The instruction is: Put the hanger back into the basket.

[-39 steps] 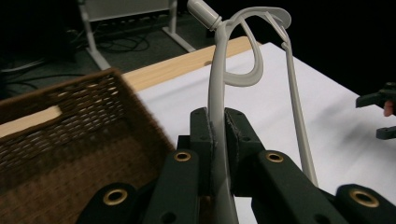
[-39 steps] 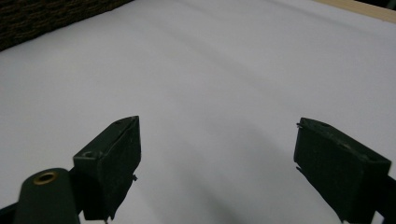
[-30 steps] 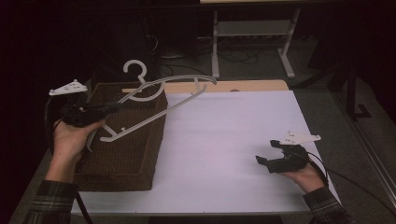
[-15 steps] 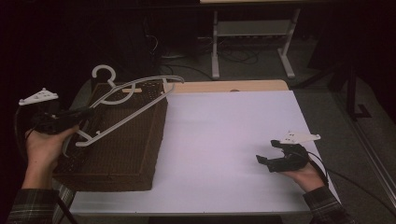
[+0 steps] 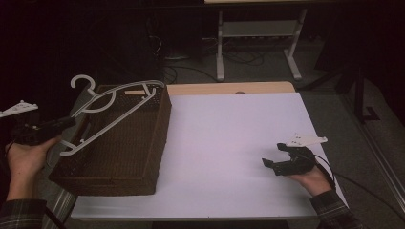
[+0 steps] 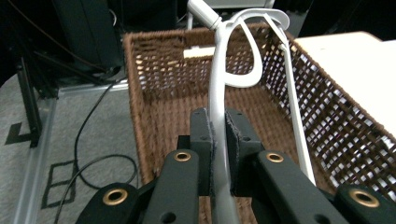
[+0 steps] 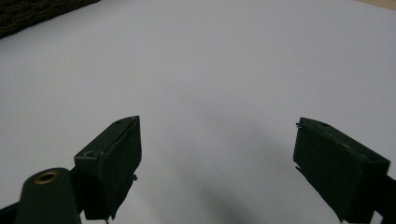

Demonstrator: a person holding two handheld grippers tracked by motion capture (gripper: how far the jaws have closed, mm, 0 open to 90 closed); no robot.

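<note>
Leftward and off the tabletop edge, the left tool (image 5: 62,124) has carried the white hanger (image 5: 112,112) since the earlier frames, and the hanger now hangs above the left half of the basket (image 5: 122,157) with its hook past the basket's far-left corner; the right tool (image 5: 279,155) has stayed where it was. Counted, one hanger, one basket and two tools are on show. The left tool's jaws are clamped on the hanger's curved shoulder, seen close in the left gripper view, where the white bar (image 6: 219,140) runs up between the two black pads (image 6: 203,140) and the hanger's straight lower rod (image 6: 294,121) slants to the right above the basket's floor (image 6: 173,107). The right tool rests low near the tabletop's right front corner, its jaws spread wide with nothing between them. The tabletop (image 5: 229,143) is a plain white sheet with a strip of pale wood along its far edge; beyond it the room is dark, with grey carpet, loose cables and a light metal stand (image 5: 258,43). The hanger is thin white plastic, a rounded hook at the top, an arched shoulder and an inner loop. The basket is dark brown wicker, rectangular and open-topped.
</note>
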